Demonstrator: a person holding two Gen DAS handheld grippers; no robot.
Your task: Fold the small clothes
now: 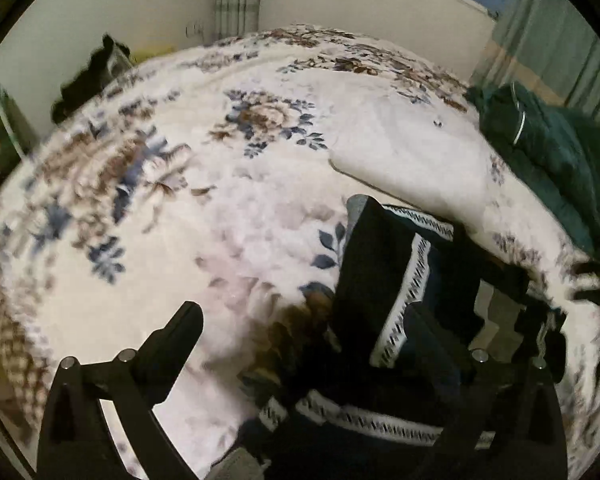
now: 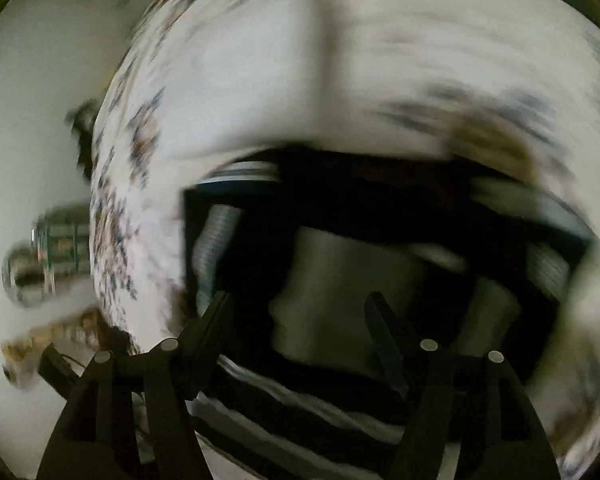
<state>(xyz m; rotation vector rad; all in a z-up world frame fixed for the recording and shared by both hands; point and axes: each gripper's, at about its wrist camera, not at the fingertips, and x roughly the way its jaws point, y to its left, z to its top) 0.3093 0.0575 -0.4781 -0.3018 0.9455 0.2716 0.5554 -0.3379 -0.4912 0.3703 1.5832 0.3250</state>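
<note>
A dark garment (image 1: 384, 276) with white patterned trim lies crumpled on the floral bedspread (image 1: 188, 208), low and right in the left wrist view. My left gripper (image 1: 328, 316) stands wide open above it. Its left finger (image 1: 180, 332) is over bare bedspread; its right finger is lost against the dark cloth. The right wrist view is heavily blurred. There my right gripper (image 2: 298, 308) is open just over the same dark garment (image 2: 360, 184), and I see nothing pinched between its fingers.
A pale folded cloth (image 1: 412, 156) lies beyond the garment. A dark green garment (image 1: 552, 148) is heaped at the bed's right edge. A black object (image 1: 88, 84) sits off the far left corner by the wall. Curtains and a window are behind.
</note>
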